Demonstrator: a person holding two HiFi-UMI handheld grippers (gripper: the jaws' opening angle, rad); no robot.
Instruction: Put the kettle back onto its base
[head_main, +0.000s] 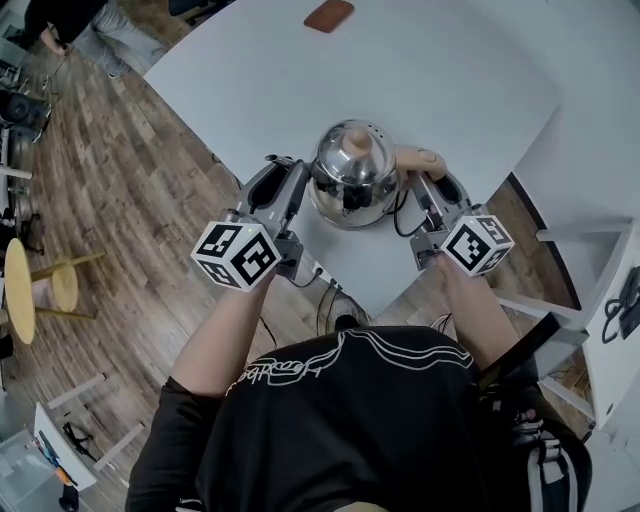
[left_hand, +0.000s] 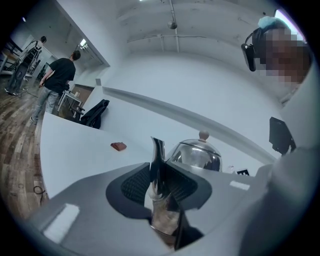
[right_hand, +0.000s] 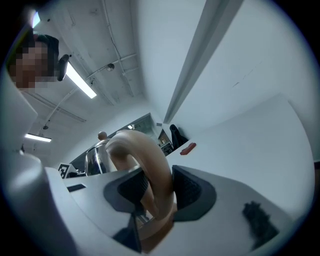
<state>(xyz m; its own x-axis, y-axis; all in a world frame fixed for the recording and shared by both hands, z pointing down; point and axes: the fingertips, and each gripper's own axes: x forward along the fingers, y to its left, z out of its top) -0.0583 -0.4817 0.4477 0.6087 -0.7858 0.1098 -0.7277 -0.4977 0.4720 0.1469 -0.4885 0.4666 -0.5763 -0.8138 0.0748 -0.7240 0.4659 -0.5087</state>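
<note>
A shiny steel kettle (head_main: 352, 175) with a wooden lid knob sits between both grippers over the near part of the white table (head_main: 420, 70). My left gripper (head_main: 300, 180) is shut on its narrow steel spout (left_hand: 158, 167), which stands upright between the black pads. On the other side, my right gripper (head_main: 425, 185) is shut on the curved wooden handle (right_hand: 150, 170). The kettle's body (left_hand: 197, 156) shows behind the spout, and again as the domed body (right_hand: 97, 155) behind the handle. Whatever is under the kettle is hidden, so I cannot make out a base.
A black cable (head_main: 400, 218) loops out from beneath the kettle towards the table's near edge. A small red-brown object (head_main: 328, 14) lies at the far side of the table. Wooden floor and stools (head_main: 45, 285) are on the left. People stand far off (left_hand: 57, 82).
</note>
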